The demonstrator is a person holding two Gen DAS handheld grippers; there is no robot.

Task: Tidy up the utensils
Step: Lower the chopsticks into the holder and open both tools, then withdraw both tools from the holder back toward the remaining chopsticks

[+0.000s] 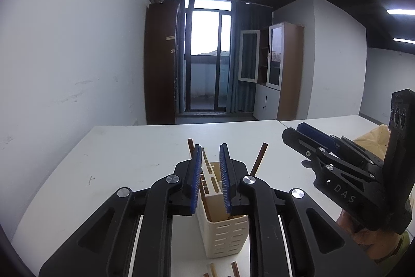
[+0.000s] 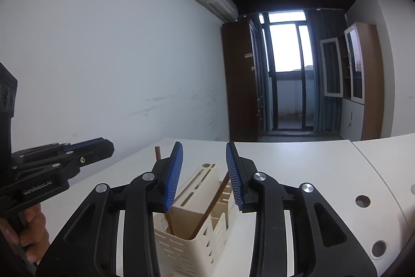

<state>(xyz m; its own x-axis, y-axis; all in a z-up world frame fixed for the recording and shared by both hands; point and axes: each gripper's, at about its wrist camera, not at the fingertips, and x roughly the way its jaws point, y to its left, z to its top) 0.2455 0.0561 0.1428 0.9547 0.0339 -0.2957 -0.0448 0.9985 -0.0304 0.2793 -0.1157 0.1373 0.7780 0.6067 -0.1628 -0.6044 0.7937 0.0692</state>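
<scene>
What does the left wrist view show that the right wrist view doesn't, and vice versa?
Only the left wrist view: loose chopsticks lying on the table before the holder, and the right gripper from outside.

Only the right wrist view: round holes in the tabletop and the holder's slotted top.

Both: the cream utensil holder with two brown chopsticks leaning inside, nothing gripped.

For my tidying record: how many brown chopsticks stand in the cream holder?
2 stand in the cream holder: one chopstick leans left, the other chopstick leans right. More may lie hidden.
</scene>
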